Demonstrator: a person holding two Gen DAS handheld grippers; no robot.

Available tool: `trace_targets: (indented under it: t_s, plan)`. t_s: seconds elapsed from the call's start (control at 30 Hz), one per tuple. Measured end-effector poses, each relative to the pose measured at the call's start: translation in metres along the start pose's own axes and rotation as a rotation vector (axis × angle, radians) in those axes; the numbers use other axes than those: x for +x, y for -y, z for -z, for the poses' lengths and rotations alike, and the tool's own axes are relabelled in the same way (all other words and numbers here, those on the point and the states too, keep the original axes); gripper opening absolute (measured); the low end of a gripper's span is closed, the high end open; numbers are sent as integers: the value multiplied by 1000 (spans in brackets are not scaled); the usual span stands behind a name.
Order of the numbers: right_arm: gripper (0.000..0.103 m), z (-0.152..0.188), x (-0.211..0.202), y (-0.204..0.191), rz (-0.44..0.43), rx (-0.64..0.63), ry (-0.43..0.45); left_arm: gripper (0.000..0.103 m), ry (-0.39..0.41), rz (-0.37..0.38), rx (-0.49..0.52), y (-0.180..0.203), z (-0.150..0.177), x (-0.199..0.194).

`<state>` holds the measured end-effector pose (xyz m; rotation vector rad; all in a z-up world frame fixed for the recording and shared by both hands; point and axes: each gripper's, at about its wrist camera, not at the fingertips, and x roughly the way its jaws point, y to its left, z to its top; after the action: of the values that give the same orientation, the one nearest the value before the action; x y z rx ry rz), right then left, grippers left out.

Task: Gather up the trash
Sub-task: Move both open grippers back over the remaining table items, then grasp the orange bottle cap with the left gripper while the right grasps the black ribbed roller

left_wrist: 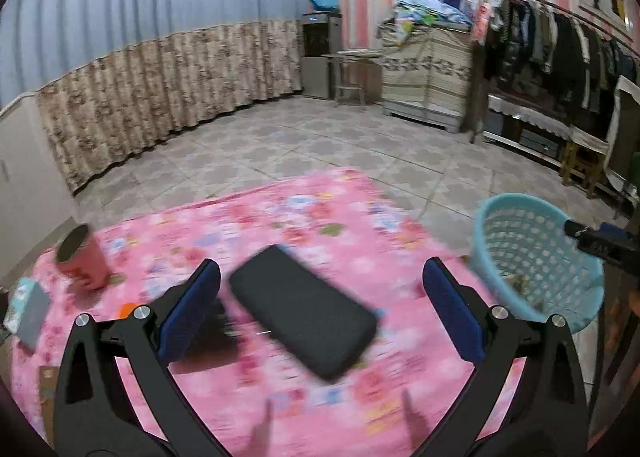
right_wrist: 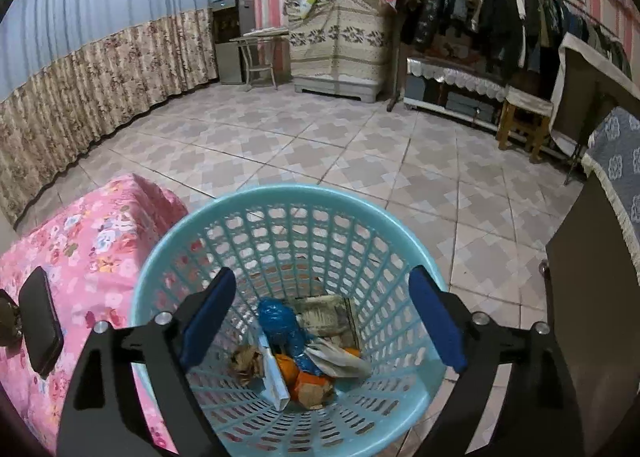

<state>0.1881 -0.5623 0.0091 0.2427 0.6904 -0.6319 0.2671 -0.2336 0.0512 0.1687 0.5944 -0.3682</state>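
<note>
My left gripper (left_wrist: 322, 269) is open above a table with a pink floral cloth (left_wrist: 304, 209). A black flat rectangular case (left_wrist: 304, 313) lies on the cloth below and between its blue pads, which do not touch it. A red cup (left_wrist: 82, 257) lies tilted at the table's left. A turquoise mesh basket (left_wrist: 500, 203) stands off the table's right edge. My right gripper (right_wrist: 323, 276) is open over this basket (right_wrist: 296, 193) with nothing between its fingers. In the basket lie a blue bag (right_wrist: 280, 321), orange scraps (right_wrist: 304, 381), crumpled paper (right_wrist: 246, 365) and a white wrapper (right_wrist: 340, 357).
A small grey-and-teal box (left_wrist: 28, 309) and an orange bit (left_wrist: 126, 309) lie near the table's left edge. A dark cabinet (right_wrist: 592, 297) stands right of the basket. Tiled floor (right_wrist: 320, 137) stretches to a curtain, a covered chest, a clothes rack (right_wrist: 500, 5) and a wooden stool (right_wrist: 520, 121).
</note>
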Motion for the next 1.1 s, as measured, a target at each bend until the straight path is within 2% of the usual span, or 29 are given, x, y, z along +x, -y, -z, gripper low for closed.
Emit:
trace_targets:
  t_s: [0.1,0.23,0.4,0.5,0.63,0.73,0.87,0.93,1.03,1.07,1.1]
  plan:
    - [88,-2,-7,-17,-36,-11,14,98,-4,-55,-21,-39,6,-6]
    - [88,1,-13,-50,-93,-31,13,98,-30,-167,-44,-99,19,-3]
    - [88,11,-26,-118,-179,-135,28,98,-84,-247,-121,-171,46,11]
    - [88,23,-33,-159,-203,-231,32,98,-168,-245,-159,-204,61,32]
    - [88,36,-38,-196,-217,-312,30,98,-243,-273,-160,-221,73,57]
    - [88,42,-40,-211,-226,-332,21,98,-270,-237,-177,-227,72,71]
    - [88,46,-40,-216,-223,-342,12,98,-285,-187,-140,-220,69,86]
    - [88,46,-39,-215,-210,-351,13,93,-293,-167,-118,-212,69,91]
    - [88,42,-35,-213,-206,-354,8,73,-297,-121,-100,-206,66,97]
    - [88,42,-36,-213,-205,-354,7,59,-304,-101,-97,-205,66,99]
    - [88,41,-35,-213,-205,-355,7,51,-309,-87,-93,-201,67,100]
